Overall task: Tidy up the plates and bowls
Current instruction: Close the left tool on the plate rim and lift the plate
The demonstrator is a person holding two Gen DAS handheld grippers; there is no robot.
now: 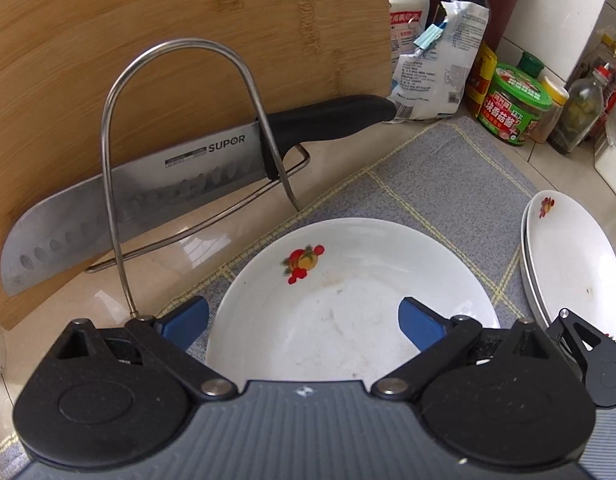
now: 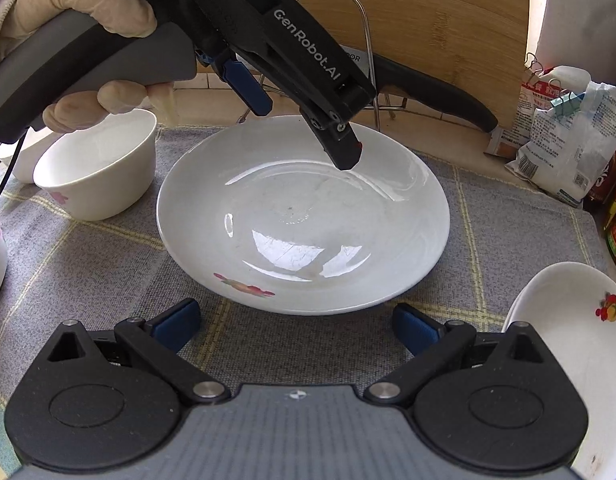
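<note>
Left gripper [image 1: 303, 322]: spread wide above the plate [image 1: 348, 296], gripping nothing.
Right gripper [image 2: 295, 326]: likewise spread, empty — at the plate's 6 o'clock rim.
Plate: flat on the mat [image 2: 107, 264], bowl [image 2: 95, 168] near its 9 o'clock.
Risk: glazed rim may slip from one-sided pinch; knife [image 1: 127, 196] close at 11 o'clock.

Knife [image 1: 147, 184] in wire rack [image 1: 115, 184], bamboo cutting board [image 1: 87, 40], checked mat [image 1: 428, 184], green-lidded jar [image 1: 512, 108]
</note>
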